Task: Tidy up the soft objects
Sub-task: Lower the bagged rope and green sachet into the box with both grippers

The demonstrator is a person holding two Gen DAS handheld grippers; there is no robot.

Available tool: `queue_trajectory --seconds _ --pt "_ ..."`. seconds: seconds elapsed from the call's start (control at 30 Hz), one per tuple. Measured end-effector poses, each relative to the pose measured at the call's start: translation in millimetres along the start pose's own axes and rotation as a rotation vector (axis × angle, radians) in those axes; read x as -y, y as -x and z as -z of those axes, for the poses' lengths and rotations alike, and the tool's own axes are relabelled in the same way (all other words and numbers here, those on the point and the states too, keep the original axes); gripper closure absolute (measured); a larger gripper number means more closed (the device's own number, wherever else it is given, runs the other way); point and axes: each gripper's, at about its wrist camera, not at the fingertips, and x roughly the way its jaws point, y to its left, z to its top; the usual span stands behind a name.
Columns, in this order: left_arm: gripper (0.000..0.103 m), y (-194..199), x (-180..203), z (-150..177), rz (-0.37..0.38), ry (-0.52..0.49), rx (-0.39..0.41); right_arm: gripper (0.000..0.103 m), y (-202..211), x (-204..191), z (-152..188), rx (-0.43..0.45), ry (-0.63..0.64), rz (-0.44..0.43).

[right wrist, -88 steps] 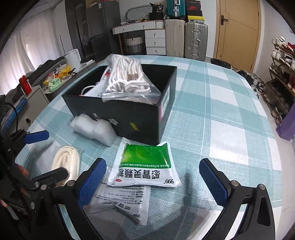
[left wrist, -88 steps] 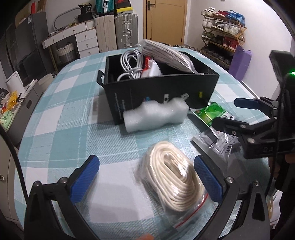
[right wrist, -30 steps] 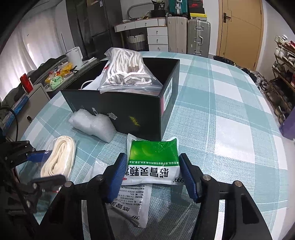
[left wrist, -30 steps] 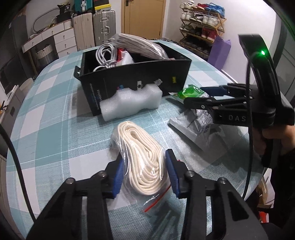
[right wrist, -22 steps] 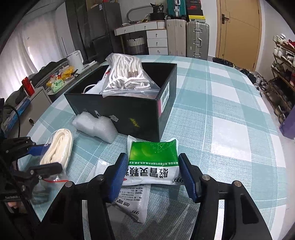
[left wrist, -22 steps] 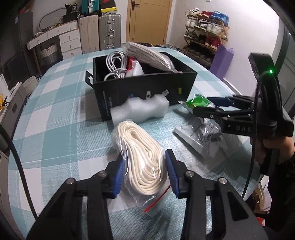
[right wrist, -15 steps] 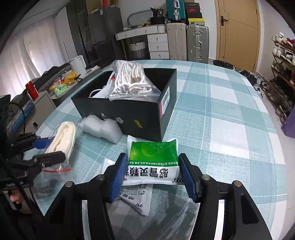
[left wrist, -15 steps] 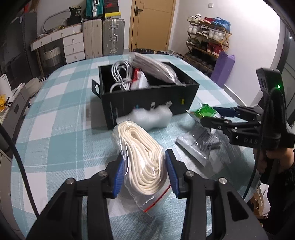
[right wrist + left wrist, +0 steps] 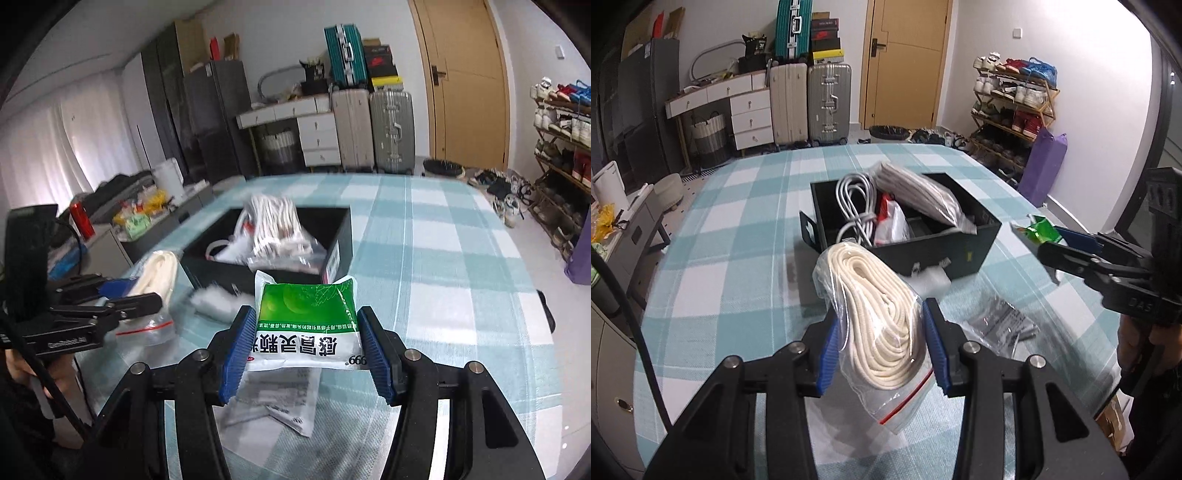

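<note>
The left gripper was clamped on a rope bag, a clear zip bag of coiled cream rope that sat between the blue pads and stuck out forward and up past them. It was held in the air above the checked table, just short of the black box. The gripper pointed level toward the box's near wall. A foam piece lay against that wall, and a grey packet lay flat on the cloth to the right.

The box already held white cables and a second rope bag leaning over its rim.

Farther right, the right gripper was closed on a green sachet, gripped by its side edges and lifted clear of the table, nearly upright. It faced the box's near right corner, tilted slightly downward. Below it another grey packet rested on the cloth.
</note>
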Motion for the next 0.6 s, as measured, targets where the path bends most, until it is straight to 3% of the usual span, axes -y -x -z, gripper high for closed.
queue_trajectory --seconds 0.23,0.6 --pt "0.062 -0.4 -0.9 -12.2 -0.027 -0.012 0.036 0.046 15.5 -7.4 -15.1 0.082 0.002 -0.023" --pt "0.062 -4.4 -2.0 -30.3 -0.039 -0.024 0.082 0.046 11.6 -19.0 -34.5 0.119 0.014 -0.051"
